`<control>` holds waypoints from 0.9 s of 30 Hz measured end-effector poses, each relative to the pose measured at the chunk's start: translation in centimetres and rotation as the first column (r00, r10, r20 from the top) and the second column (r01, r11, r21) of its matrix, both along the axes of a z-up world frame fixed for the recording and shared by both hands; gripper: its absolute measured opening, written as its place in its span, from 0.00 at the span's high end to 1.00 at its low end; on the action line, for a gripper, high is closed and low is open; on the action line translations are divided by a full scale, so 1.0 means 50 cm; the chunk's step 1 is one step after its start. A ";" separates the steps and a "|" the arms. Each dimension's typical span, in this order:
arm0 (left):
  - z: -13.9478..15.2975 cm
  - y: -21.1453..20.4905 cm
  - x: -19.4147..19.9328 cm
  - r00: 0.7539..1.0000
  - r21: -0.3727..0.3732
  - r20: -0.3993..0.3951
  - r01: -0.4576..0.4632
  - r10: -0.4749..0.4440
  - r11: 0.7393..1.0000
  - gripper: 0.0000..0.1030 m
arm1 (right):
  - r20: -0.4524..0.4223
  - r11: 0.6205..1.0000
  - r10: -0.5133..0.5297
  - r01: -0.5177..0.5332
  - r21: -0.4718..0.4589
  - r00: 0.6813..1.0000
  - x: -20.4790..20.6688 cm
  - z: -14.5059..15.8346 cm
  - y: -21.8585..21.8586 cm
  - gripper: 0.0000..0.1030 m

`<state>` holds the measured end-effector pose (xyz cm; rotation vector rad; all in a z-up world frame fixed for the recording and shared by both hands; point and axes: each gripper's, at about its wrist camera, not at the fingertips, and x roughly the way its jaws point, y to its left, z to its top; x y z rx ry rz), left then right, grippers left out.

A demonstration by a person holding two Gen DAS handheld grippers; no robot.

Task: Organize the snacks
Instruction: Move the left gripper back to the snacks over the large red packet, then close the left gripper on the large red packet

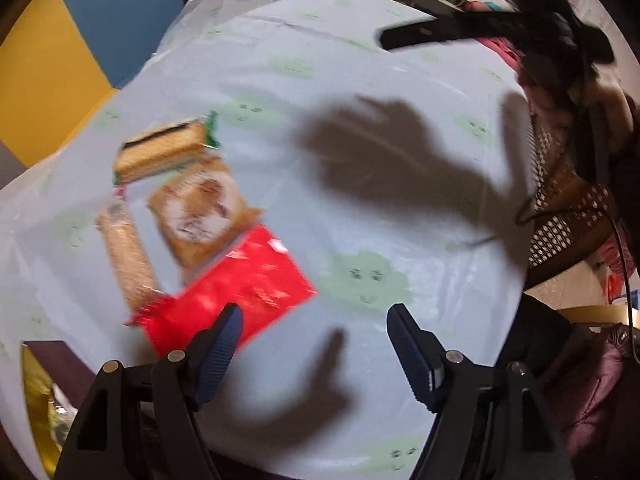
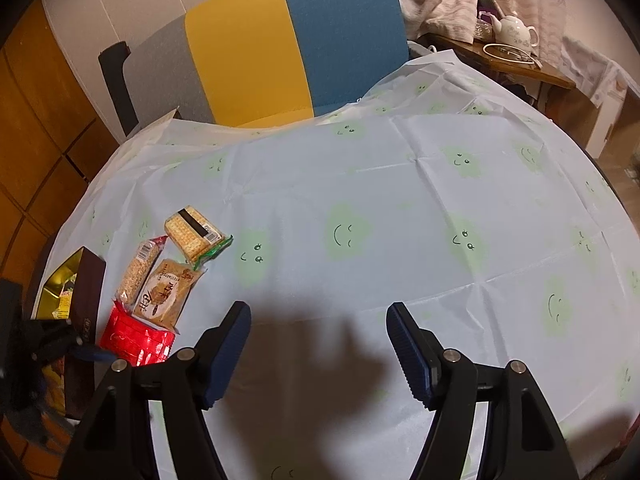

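Left wrist view
Left gripper [image 1: 314,320]: fingers spread wide, nothing between them, above the pale tablecloth [image 1: 360,184]; the picture is motion-blurred.
Red packet [image 1: 236,288]: the landmark here; lies flat on the cloth, its near corner just behind the left blue finger pad [image 1: 218,356].
Tan round-label packet [image 1: 204,210]: touching the far edge of the red packet, partly overlapping it.
Long cereal bar pack [image 1: 126,256]: just left of the tan packet, its near end meeting the red packet's left corner.
Cracker pack with green ends [image 1: 164,150]: beyond the tan packet, farthest from the red packet, close to or touching the tan one; blur hides which.
Right gripper's finger [image 1: 432,30]: a dark bar over the far right of the cloth, well apart from the red packet.
Gold-lined box [image 1: 38,396]: at the lower left edge, near the red packet's left side.

Right wrist view
Right gripper [image 2: 318,320]: fingers spread wide, gripping nothing, over bare cloth [image 2: 400,216].
Red packet [image 2: 138,336]: left of the left finger, just beside it in the picture.
Tan packet [image 2: 166,294]: resting on the red packet's far edge.
Cereal bar pack [image 2: 140,270]: left of the tan packet, beyond the red packet.
Cracker pack [image 2: 194,236]: beyond the tan packet, farthest of the four.
Dark box [image 2: 88,304]: just left of the red packet, gold lining showing.
Left gripper [image 2: 86,350]: at the left edge beside the red packet; mostly out of frame.
Chair [image 2: 280,48]: grey, yellow and blue back, well beyond the snacks.
Teapot [image 2: 514,30]: white, on a side table at far right.
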<state>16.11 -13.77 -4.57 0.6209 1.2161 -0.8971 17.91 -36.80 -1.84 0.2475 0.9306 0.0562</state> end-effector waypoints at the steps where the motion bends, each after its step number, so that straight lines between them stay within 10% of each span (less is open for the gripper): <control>1: 0.005 0.004 0.013 1.000 0.010 0.010 -0.003 0.003 1.000 0.27 | 0.002 1.000 0.000 0.000 0.003 1.000 -0.001 0.001 0.000 0.30; 13: -0.063 -0.022 0.080 0.984 0.162 -0.036 0.175 -0.172 0.971 0.25 | -0.018 1.000 -0.006 0.006 0.006 1.000 0.009 -0.007 -0.009 0.29; 27: -0.102 -0.020 0.108 0.975 0.131 -0.173 0.161 -0.137 0.978 0.34 | -0.036 1.000 0.015 -0.016 -0.011 0.999 0.014 -0.013 0.001 0.27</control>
